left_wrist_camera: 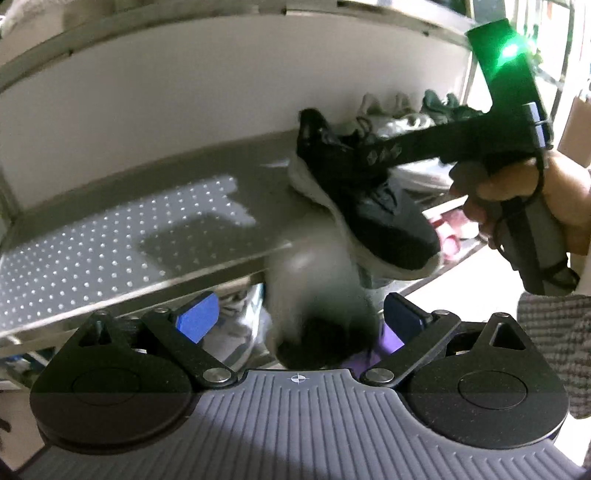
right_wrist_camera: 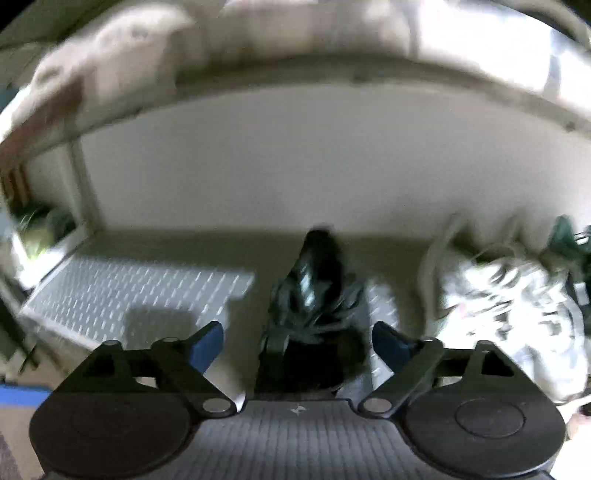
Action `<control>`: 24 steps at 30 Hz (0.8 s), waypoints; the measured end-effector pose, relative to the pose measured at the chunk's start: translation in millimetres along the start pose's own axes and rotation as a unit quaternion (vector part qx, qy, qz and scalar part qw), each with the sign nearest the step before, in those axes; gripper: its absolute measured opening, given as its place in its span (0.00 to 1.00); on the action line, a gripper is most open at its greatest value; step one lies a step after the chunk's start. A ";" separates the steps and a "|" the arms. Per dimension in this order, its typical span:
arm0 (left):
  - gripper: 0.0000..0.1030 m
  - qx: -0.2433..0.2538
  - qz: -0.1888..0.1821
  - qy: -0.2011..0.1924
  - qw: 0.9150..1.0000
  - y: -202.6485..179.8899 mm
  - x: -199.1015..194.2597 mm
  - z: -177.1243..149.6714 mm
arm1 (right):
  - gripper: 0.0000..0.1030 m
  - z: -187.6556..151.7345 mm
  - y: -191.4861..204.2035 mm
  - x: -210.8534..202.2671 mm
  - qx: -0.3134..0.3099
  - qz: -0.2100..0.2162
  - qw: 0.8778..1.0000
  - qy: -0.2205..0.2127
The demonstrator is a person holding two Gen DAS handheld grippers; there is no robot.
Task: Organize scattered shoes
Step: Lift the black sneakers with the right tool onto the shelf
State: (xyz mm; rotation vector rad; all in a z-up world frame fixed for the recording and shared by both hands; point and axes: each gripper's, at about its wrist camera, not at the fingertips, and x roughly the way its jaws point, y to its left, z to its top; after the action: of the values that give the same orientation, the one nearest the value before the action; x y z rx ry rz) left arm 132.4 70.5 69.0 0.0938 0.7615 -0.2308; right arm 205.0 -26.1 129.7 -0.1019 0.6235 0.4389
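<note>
The black sneaker [left_wrist_camera: 365, 199] with its white sole lies on the perforated metal shelf [left_wrist_camera: 110, 251], its heel toward the white back wall [left_wrist_camera: 184, 92] and its toe hanging out past the shelf's front edge. In the right wrist view the same shoe [right_wrist_camera: 317, 280] sits straight ahead, running from between the fingers toward the wall. The right gripper [right_wrist_camera: 297, 343] has its blue pads [right_wrist_camera: 207, 345] spread wide to either side of the shoe's near end, clear of it on both sides, so it grips nothing. From the left wrist view that gripper [left_wrist_camera: 369, 155] reaches in from the right over the sneaker's laces, a green light glowing on its upper body, and the person's hand [left_wrist_camera: 517, 195] is wrapped around its grey handle, with a grey knitted sleeve [left_wrist_camera: 554, 343] below. The left gripper [left_wrist_camera: 297, 321] hovers in front of and just under the shelf edge; its blue fingers [left_wrist_camera: 195, 321] stand well apart, and a blurred shape, pale with a dark patch low down, sits between them. Whether that shape is held or touched by the pads cannot be told through the blur. To the right of the black sneaker, further along the shelf, a pair of white sneakers [right_wrist_camera: 506, 295] rests just beside it, and dark green shoes [right_wrist_camera: 569, 243] stand beyond those by the wall. Another metal shelf [left_wrist_camera: 221, 29] runs overhead.
</note>
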 end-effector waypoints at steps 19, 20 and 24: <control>0.96 -0.056 0.063 0.012 0.996 54.3 -24.3 -24.5 | 0.82 -10.3 15.7 -81.5 -0.042 0.016 0.997 -0.061; 0.96 -0.057 0.065 0.012 0.996 56.5 -28.3 -27.3 | 0.82 -20.9 21.4 -88.0 -0.063 0.059 0.995 -0.048; 0.96 -0.059 0.073 0.018 0.995 62.8 -37.7 -37.7 | 0.79 -100.7 64.5 -79.5 -0.199 0.164 0.964 0.069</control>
State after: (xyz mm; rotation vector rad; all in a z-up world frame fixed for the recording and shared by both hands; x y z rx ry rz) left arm 95.9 144.3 67.9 0.0411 0.7985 -0.0439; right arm 65.3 -19.3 97.1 -0.4193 0.6857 0.8815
